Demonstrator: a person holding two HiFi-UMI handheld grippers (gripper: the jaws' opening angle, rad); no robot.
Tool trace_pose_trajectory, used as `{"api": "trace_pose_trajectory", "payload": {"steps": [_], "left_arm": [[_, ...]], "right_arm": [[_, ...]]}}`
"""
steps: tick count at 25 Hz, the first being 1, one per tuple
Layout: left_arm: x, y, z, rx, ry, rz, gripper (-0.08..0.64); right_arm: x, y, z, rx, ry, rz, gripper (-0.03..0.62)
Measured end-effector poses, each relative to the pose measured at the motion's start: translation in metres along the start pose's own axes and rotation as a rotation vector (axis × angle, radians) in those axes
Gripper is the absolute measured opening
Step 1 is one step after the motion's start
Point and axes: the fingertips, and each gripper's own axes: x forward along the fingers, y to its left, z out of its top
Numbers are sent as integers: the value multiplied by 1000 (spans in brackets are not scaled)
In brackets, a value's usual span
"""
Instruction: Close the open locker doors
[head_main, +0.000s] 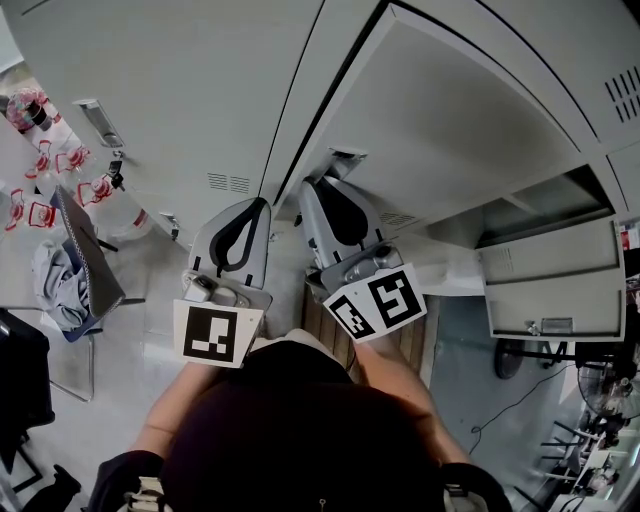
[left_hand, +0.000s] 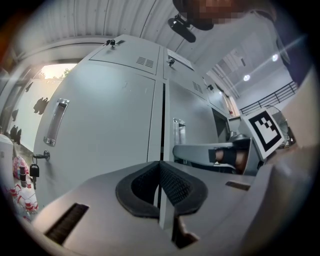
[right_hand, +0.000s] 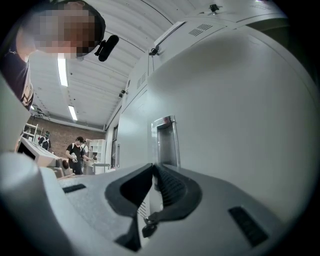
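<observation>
A tall grey locker door (head_main: 450, 110) stands ajar in the head view, its recessed handle (head_main: 345, 157) near the free edge. My right gripper (head_main: 310, 186) is level with that edge, just below the handle, tips together. In the right gripper view the same door (right_hand: 240, 125) fills the right side, with the handle (right_hand: 165, 142) right behind the shut tips (right_hand: 153, 166). A smaller locker door (head_main: 555, 285) hangs open at the lower right. My left gripper (head_main: 262, 205) is shut and empty, facing the dark gap (left_hand: 162, 125) between two doors; nothing is between its tips (left_hand: 160, 162).
The closed left locker door (head_main: 150, 80) has a bar handle (head_main: 100, 122) and keys (head_main: 117, 170) hanging from a lock. Packs of bottles (head_main: 40, 150) and a chair with a cloth (head_main: 85, 265) stand at the left. A fan (head_main: 600, 390) stands on the floor at the lower right. People (right_hand: 77, 152) stand far off.
</observation>
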Motion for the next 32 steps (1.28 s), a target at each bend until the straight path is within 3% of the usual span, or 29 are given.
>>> {"api": "trace_pose_trajectory", "payload": {"steps": [32], "left_arm": [[4,-1,-6,-3,16,-13,0]], "right_arm": [[18,-16,-1,-11,1,-95,32]]}}
